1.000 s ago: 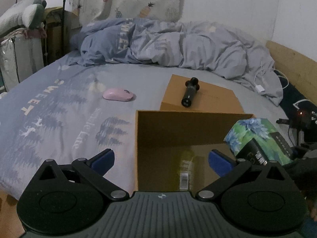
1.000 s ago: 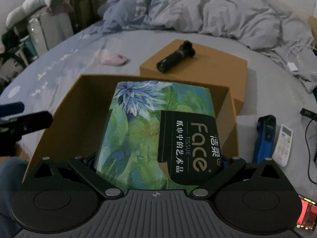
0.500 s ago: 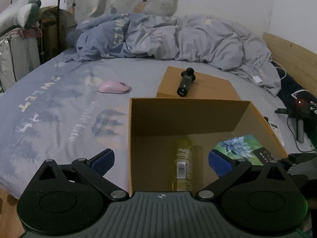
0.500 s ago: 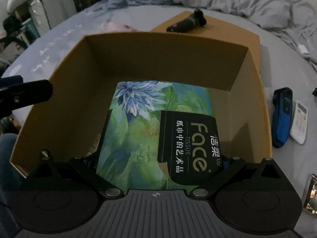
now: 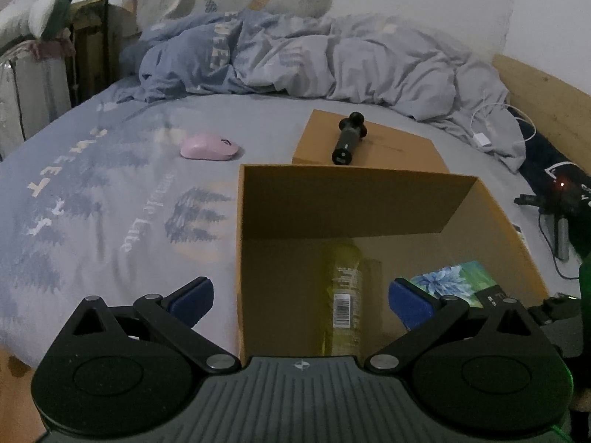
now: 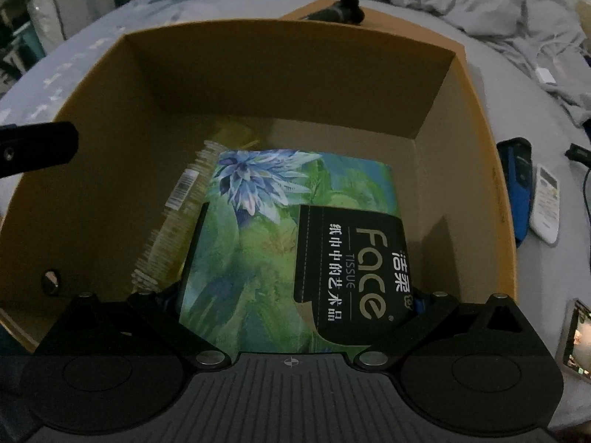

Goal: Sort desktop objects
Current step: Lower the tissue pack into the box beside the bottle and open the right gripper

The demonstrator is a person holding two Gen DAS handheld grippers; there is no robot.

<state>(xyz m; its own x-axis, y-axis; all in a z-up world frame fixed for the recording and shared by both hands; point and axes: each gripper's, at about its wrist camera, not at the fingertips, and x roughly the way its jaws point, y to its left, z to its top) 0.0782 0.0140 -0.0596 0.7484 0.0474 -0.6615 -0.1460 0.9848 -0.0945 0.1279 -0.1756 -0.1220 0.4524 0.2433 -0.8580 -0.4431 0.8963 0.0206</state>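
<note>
Right tool (image 6: 295,295) grips the tissue pack (image 6: 291,243) inside the box (image 6: 280,85).

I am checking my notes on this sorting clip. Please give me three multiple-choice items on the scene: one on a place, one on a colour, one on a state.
1. Where does the black flashlight lie?
A. on the closed cardboard box
B. inside the open cardboard box
C. on the bedsheet

2. What colour is the computer mouse?
A. white
B. pink
C. blue

3. How is the left gripper?
A. shut on the yellow bottle
B. shut on the mouse
C. open, holding nothing

Answers: 1 A, the flashlight rests on the closed box's top; 2 B, it shows pale pink on the grey-blue sheet; 3 C, its blue pads stand wide apart, while the right gripper grips the Face tissue pack.
</note>
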